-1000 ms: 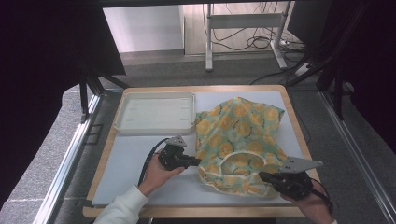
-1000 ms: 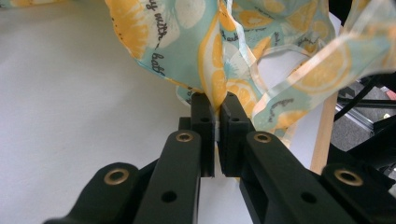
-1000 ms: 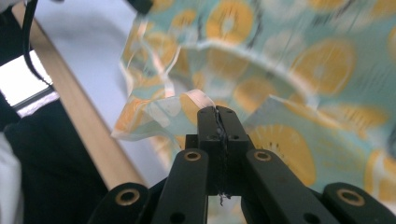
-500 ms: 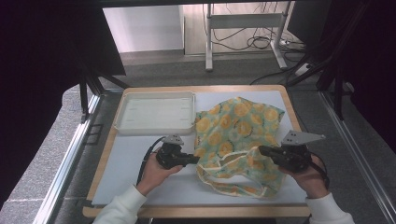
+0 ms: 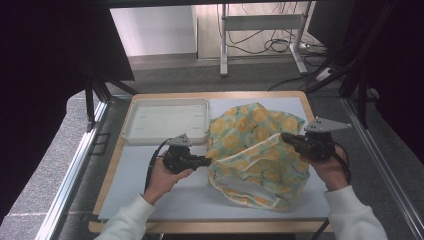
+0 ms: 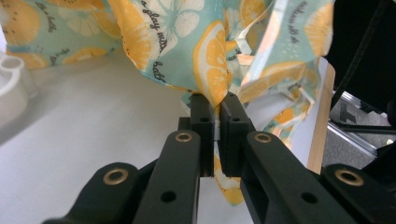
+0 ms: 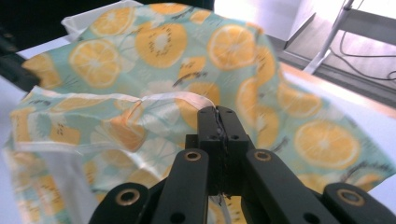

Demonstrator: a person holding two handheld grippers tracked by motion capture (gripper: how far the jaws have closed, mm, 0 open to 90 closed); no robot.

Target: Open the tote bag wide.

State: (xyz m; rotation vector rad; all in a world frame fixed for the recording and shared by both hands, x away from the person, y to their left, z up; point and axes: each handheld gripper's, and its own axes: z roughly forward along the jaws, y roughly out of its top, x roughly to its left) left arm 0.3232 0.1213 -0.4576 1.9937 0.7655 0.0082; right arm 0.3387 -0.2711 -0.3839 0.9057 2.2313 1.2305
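Both hand-held grippers clamped on citrus-print cloth, hem lifted.

The right hand-held gripper [image 5: 286, 137] has carried its pinched hem up and rearward since a second ago; the left hand-held gripper [image 5: 206, 161] holds the opposite edge. The cloth [image 5: 257, 150] now spreads above the bench [image 5: 165, 185], beside the white tray [image 5: 165, 120], probably ready for folding.

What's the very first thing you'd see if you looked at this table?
The bright cloth printed with orange slices, on the right half of the table, catches the eye first. The left gripper pinches its left edge and the right gripper pinches its right side, lifting it between them. A white tray sits at the back left.
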